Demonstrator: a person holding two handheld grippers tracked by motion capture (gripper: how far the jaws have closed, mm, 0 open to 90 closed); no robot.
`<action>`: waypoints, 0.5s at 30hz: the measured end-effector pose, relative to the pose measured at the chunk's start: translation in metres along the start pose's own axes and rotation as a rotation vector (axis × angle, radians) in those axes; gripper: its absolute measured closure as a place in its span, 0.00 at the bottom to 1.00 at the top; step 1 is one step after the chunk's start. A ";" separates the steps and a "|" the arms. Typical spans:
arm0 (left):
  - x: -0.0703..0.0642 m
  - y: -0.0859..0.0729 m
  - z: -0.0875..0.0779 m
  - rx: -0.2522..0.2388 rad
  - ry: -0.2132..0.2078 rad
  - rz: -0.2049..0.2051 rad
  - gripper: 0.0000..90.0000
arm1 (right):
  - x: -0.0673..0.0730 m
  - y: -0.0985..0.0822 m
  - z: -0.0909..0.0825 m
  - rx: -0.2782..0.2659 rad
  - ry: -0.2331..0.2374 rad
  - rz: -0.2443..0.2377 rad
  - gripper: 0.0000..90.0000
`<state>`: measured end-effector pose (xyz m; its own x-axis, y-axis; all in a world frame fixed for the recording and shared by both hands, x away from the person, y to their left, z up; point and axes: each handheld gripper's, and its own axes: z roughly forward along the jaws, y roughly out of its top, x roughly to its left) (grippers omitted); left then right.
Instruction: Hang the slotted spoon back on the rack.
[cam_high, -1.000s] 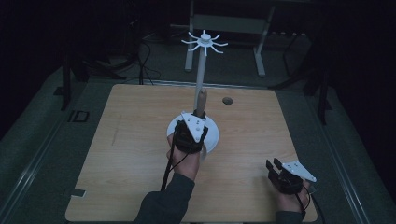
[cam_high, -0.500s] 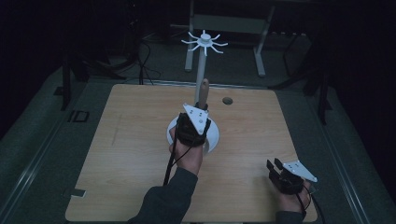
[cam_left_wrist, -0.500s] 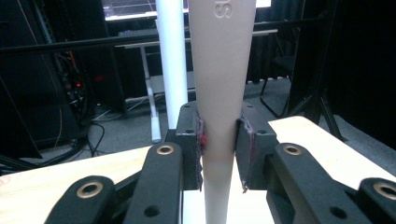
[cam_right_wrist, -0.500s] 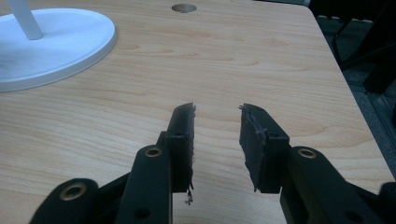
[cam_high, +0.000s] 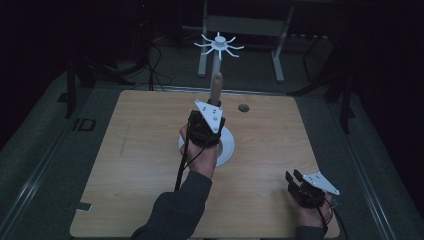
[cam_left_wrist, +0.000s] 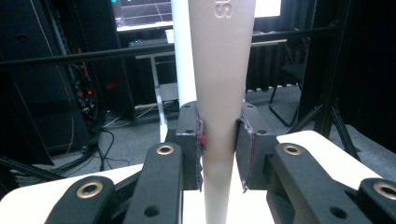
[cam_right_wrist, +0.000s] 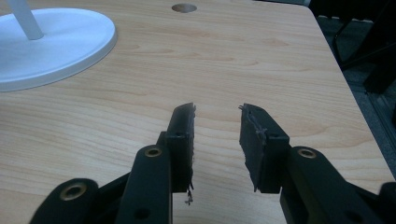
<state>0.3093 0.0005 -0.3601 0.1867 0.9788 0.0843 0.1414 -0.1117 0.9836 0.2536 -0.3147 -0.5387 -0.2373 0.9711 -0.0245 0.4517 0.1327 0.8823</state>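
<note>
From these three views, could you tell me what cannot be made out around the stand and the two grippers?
- Handle held by the left gripper: the left gripper view's frame edges cut off both ends.
- Its lower end: high view, hidden behind the left gripper.
- White base: high view, partly covered by the hand.
- Embossed letters on the handle: cut off at top.
- Right gripper: open, empty.

Overhead view; two close jaw-level views

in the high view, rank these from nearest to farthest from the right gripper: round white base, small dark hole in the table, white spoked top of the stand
1. Round white base: up and to the left of the right gripper, mid-table.
2. Small dark hole in the wooden table: farther forward, near the far edge.
3. White spoked top of the stand: farthest, high above the table's far edge.
</note>
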 end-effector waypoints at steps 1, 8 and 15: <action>0.000 0.001 0.000 -0.001 0.001 0.002 0.81 | 0.000 0.000 0.000 -0.001 0.000 0.001 0.72; -0.001 0.011 0.002 -0.009 0.010 0.007 0.81 | 0.000 0.000 -0.001 -0.002 0.000 0.005 0.72; -0.002 0.016 0.002 -0.015 0.021 0.019 0.81 | 0.000 0.000 0.000 -0.001 0.000 0.005 0.72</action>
<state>0.3134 -0.0033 -0.3447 0.1690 0.9799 0.1057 0.1238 -0.1275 0.9841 0.2534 -0.3152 -0.5386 -0.2347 0.9719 -0.0201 0.4517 0.1274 0.8830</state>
